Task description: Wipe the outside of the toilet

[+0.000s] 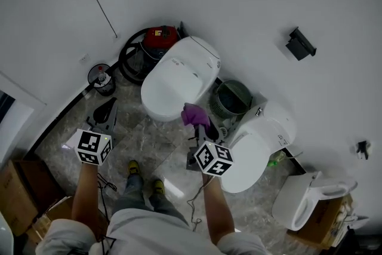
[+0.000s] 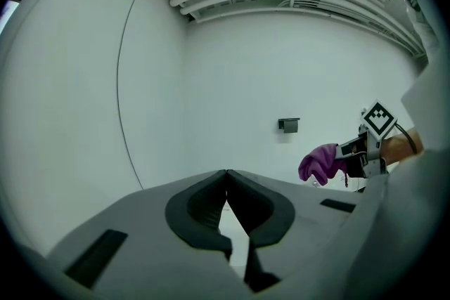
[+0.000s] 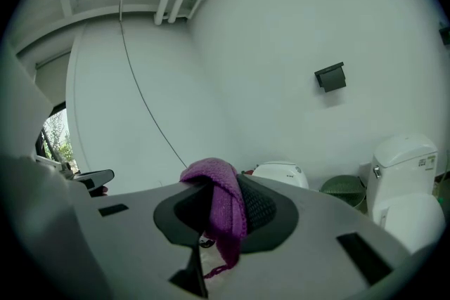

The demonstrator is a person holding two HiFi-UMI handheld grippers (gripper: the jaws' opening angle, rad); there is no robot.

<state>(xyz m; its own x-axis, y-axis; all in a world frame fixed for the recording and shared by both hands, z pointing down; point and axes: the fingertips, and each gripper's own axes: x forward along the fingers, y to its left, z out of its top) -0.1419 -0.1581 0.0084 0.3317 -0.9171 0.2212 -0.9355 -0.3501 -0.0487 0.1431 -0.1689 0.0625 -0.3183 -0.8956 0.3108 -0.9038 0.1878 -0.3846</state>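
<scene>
**White room, marbled floor: purple cloth held at the toilet**

White walls on all sides, grey marbled floor below. The toilet stands against the wall with its lid down. A red machine sits behind it, a green bin just beside it on the right, and a second toilet lies past the bin.

Right gripper: the jaws pinch the purple cloth, which bunches over the tips and hangs down between them. In the head view the cloth lies at the toilet's front right edge. Whether it touches the toilet cannot be told.

Left gripper: the jaws are pressed together at the tips with nothing between them. It hangs over the floor left of the toilet, apart from it.
</scene>
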